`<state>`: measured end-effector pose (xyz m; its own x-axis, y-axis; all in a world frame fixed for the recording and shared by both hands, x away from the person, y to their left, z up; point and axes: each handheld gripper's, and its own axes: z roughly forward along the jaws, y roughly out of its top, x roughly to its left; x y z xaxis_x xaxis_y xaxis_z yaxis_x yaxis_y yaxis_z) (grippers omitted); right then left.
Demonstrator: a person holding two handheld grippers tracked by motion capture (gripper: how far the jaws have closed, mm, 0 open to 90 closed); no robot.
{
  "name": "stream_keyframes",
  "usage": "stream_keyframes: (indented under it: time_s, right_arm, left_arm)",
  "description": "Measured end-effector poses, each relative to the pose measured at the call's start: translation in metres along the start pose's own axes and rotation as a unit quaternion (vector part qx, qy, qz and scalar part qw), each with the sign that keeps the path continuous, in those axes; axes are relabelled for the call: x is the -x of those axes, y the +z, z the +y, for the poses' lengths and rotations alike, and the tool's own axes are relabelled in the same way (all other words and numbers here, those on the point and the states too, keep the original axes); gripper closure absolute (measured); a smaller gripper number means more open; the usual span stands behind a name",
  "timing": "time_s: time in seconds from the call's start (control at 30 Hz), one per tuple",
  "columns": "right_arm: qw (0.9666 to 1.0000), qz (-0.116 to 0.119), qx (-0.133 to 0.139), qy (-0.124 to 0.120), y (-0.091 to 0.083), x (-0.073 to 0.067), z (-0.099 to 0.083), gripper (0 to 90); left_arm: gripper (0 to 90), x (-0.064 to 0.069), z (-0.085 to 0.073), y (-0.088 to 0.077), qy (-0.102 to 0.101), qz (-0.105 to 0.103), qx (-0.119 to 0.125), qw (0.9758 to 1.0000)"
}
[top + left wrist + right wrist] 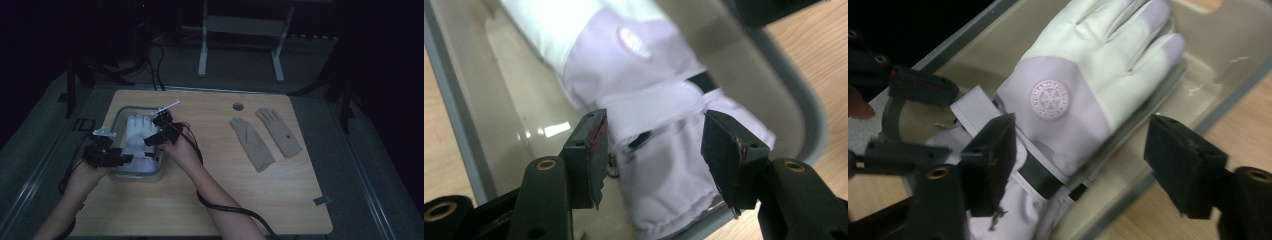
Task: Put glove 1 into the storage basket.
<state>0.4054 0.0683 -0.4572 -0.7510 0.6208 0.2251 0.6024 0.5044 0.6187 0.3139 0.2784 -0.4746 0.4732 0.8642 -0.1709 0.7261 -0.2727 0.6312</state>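
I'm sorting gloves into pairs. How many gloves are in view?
3: one white glove lies in the grey tub; two beige gloves lie side by side on the table's right. Another may be hidden underneath.

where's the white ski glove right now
The white ski glove lies inside the clear bin at the table's left in the high view, between both grippers, well left of the beige gloves.

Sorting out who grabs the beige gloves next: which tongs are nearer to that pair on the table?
Right. The right tongs hang open over the clear bin's white glove, on the side facing the beige gloves. The left tongs sit at the bin's near-left corner.
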Motion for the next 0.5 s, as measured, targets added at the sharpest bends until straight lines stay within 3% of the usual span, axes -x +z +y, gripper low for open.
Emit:
stream_keyframes:
  time_s: [0.17,0.5]
  right_arm:
    - [0.9998,0.003,0.000,-0.018,-0.011,0.005,-0.006,19.2]
    - [0.9998,-0.007,0.009,-0.018,-0.033,0.026,-0.025,19.2]
  left_arm:
    - [44.5,0.013,0.005,0.001,0.012,-0.014,0.005,0.9998]
    - [45.3,0.042,0.019,0.007,0.031,-0.047,0.027,0.9980]
